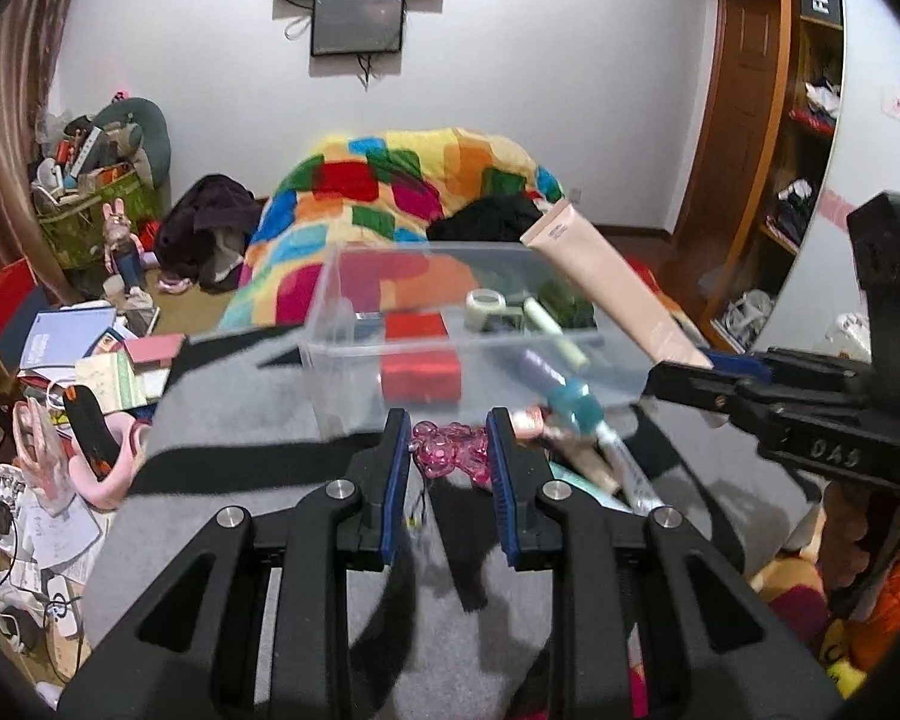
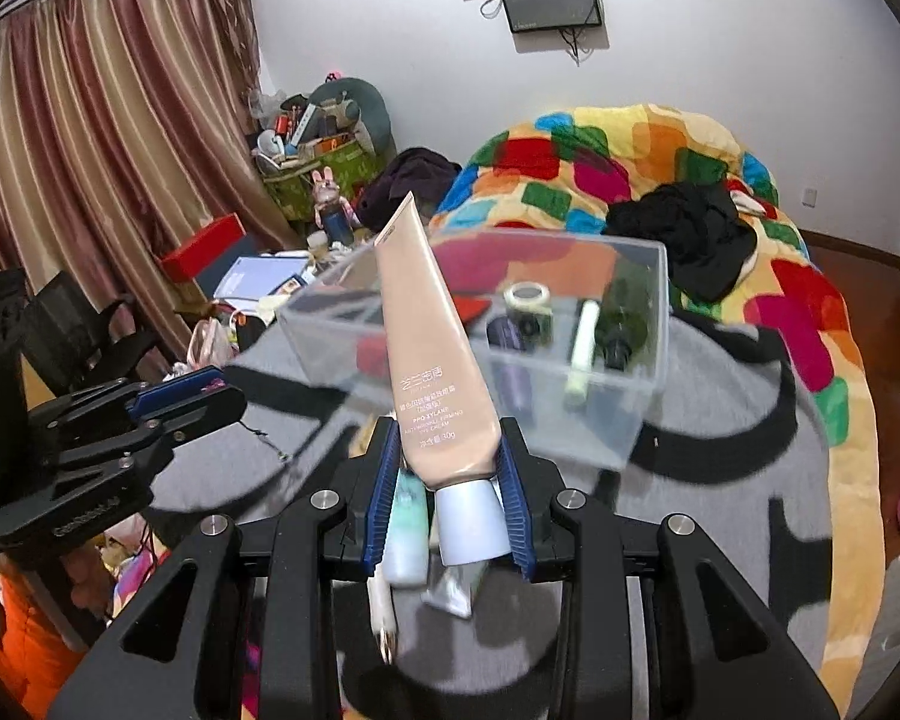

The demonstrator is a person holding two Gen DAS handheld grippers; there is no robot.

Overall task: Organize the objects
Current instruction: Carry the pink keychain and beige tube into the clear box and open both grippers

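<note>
Right wrist view: the right gripper (image 2: 450, 480) is clamped on a beige cream tube (image 2: 435, 348) near its pale blue cap (image 2: 471, 519), the crimped end pointing to 12 o'clock. Beyond it, at 1 o'clock, a clear plastic bin (image 2: 642, 402) is seen on the grey blanket (image 2: 750, 450), already holding a tape roll (image 2: 528, 298) and a red box (image 1: 421, 363). The step in hand is judged to be carrying the tube to the bin; next, it must be brought over the rim and released. The left gripper (image 1: 450, 450) is held low and level, its jaws parted either side of a pink translucent charm (image 1: 450, 450) that is not visibly pinched.
</note>
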